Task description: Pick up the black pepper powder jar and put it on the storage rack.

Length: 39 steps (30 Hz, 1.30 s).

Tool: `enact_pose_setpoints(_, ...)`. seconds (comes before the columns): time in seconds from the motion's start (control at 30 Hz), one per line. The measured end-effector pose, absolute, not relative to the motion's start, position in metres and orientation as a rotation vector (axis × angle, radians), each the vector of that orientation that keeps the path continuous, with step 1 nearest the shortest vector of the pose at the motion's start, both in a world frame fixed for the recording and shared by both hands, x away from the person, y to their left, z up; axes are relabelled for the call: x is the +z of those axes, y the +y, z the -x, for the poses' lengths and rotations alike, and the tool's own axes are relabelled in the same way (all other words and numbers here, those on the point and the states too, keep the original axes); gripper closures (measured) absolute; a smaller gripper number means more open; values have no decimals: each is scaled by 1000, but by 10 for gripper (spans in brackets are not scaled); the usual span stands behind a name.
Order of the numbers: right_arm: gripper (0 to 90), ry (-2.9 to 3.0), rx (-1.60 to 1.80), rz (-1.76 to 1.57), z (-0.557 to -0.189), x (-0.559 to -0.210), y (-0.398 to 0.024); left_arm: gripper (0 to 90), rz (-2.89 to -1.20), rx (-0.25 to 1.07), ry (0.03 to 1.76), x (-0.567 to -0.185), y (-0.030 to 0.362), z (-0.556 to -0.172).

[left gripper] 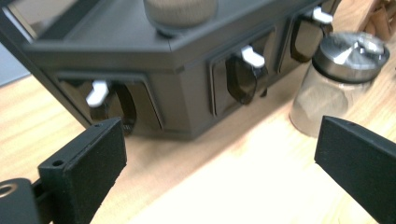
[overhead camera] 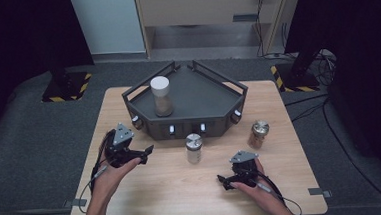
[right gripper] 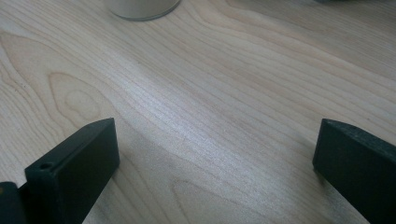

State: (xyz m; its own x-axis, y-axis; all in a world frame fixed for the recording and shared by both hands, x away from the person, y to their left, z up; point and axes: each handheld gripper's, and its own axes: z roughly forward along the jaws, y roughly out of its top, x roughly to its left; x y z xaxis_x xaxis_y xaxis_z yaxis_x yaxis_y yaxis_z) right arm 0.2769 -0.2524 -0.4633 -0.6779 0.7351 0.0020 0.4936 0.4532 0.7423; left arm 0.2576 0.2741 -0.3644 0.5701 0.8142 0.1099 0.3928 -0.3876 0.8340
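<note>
A dark angular tray [overhead camera: 203,99] stands at the back middle of the wooden table [overhead camera: 183,188], with white toggle switches [left gripper: 252,56] along its front face. On its left half stands a white-capped jar [overhead camera: 161,95]. In front of the tray is a silver-capped jar [overhead camera: 194,148], and to the right a bronze-capped jar [overhead camera: 258,134]. My left gripper [overhead camera: 146,154] hovers open at the tray's front left corner, pointing at the switches and the silver-capped jar [left gripper: 341,79], nothing between its jaws [left gripper: 219,158]. My right gripper [overhead camera: 223,182] rests low near the front right, open [right gripper: 215,158] over bare wood.
The tray has a raised rail [overhead camera: 142,88] around its back and sides. A jar's base [right gripper: 140,8] shows at the top of the right gripper view. Cables trail from both grippers toward the table's front edge. Bare wood lies between the two grippers.
</note>
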Motion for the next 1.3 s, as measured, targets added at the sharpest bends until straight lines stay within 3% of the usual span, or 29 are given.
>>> enact_pose_setpoints(1.3, 5, 2388, 1063, -1048, -277, -463, -252, 11, -2063, 621, 1191, -439, 277, -214)
